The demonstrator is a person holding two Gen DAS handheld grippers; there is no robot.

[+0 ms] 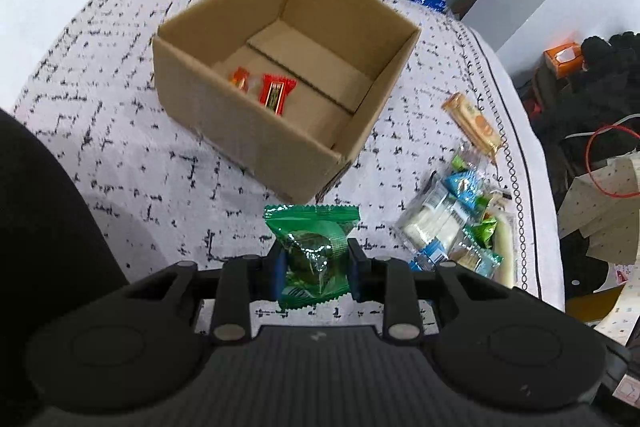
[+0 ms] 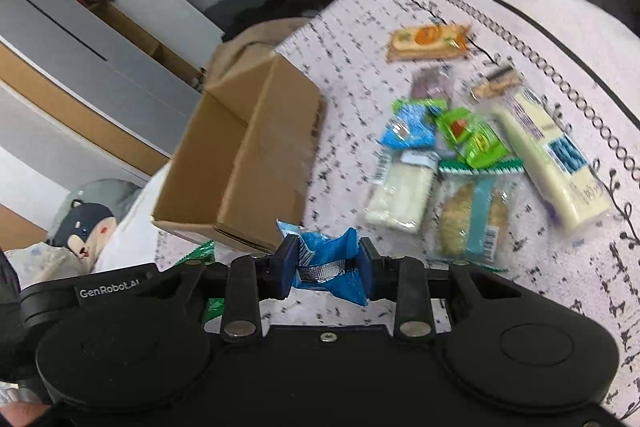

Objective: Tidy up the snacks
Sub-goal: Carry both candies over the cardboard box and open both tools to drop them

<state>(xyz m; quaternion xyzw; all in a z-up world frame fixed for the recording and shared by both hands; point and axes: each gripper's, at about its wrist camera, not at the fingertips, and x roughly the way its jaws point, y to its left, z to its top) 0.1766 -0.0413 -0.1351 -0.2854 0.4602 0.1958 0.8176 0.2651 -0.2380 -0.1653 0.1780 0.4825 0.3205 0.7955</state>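
Left wrist view shows my left gripper [image 1: 316, 269] clamped on a green foil snack packet [image 1: 314, 251]; its lower edge is hidden behind the black gripper body. Above it, in the middle of the frame, stands the open brown cardboard box [image 1: 256, 131], with a red wrapped candy [image 1: 277, 93] and a small orange wrapped candy [image 1: 241, 78] on its floor. The near wall of the box hides part of the floor. At the right, a loose pile of snack packets [image 1: 456, 223] lies on the white cloth with black marks [image 1: 120, 155].

In the right wrist view my right gripper [image 2: 329, 269] pinches a crumpled blue foil packet [image 2: 332, 267]. This picture is blurred, so the labels in the pile cannot be read. The box, at centre left, shows only its outer side.
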